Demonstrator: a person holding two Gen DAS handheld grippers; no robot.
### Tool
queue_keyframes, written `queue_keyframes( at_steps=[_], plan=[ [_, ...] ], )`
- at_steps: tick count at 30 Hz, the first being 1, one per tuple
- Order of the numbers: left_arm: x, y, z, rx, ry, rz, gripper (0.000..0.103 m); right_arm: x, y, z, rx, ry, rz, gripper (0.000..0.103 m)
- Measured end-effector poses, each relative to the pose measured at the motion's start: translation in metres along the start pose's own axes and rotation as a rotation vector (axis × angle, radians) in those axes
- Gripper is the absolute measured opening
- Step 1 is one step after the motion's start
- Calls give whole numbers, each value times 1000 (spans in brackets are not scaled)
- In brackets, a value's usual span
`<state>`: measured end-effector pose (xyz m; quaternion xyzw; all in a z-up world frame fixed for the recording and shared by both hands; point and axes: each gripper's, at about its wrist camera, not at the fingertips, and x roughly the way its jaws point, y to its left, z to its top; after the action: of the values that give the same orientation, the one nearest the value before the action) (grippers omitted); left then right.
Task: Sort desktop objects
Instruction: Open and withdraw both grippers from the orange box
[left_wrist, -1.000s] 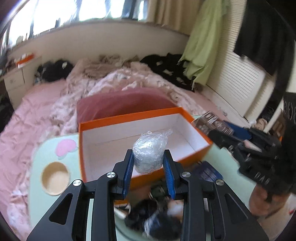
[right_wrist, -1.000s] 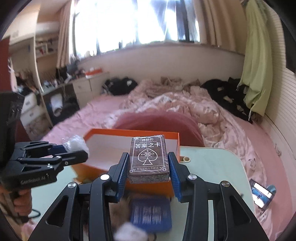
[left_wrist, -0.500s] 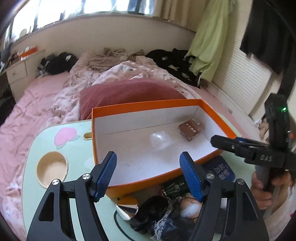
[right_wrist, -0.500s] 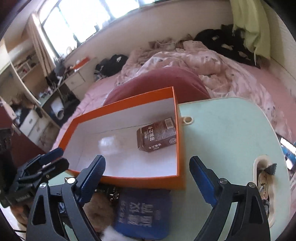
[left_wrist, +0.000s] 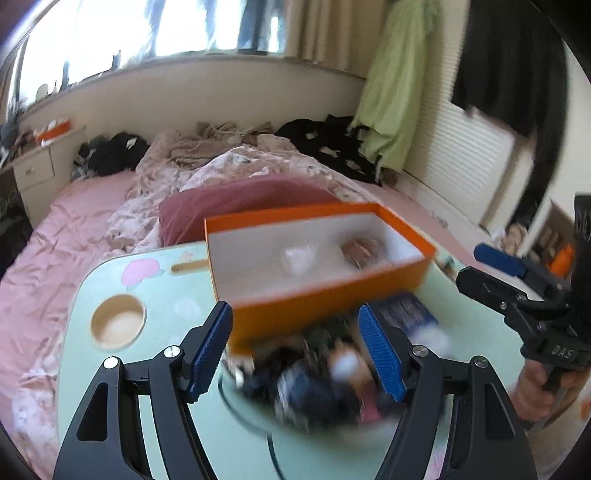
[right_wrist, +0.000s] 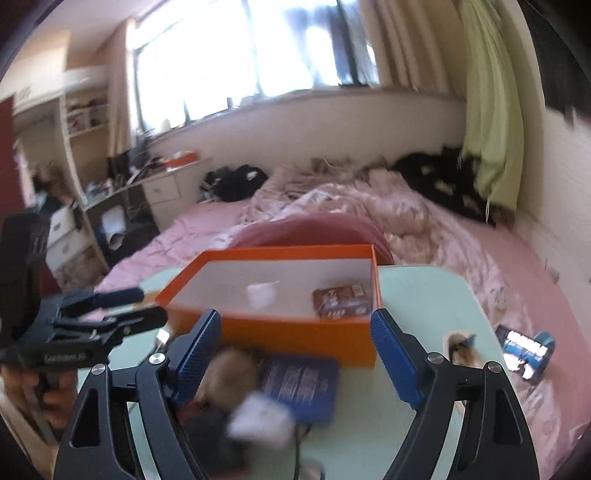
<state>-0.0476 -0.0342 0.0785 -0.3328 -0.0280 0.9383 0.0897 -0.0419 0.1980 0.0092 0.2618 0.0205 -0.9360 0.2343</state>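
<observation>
Open orange cardboard box (right_wrist: 295, 334) sits on pale green bench (right_wrist: 436, 295) w/ brown card pack (right_wrist: 341, 301) & clear plastic ball (right_wrist: 262, 291) inside. Left gripper (left_wrist: 295, 354) fingers apart, empty. Right gripper (right_wrist: 295, 362) fingers closing, nothing between; blurry clutter below.

Pink bed (left_wrist: 74, 229) — green curtain (right_wrist: 491, 122)

You're looking at a matt cardboard box (right_wrist: 295, 334), orange outside, white inside; a crinkly clear-plastic wad (right_wrist: 261, 293) is lying in it; the table (right_wrist: 424, 295) is showing smooth, pale green.
</observation>
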Motion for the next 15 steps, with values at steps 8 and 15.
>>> queue_keyframes(
  at_steps=[8,15],
  plan=[
    [-9,-32,-69,48,83,20,71,-13,3,-70,-37,145,20,83],
    [8,-34,-83,35,127,72,77,5,0,-95,-49,168,-96,103]
  ],
)
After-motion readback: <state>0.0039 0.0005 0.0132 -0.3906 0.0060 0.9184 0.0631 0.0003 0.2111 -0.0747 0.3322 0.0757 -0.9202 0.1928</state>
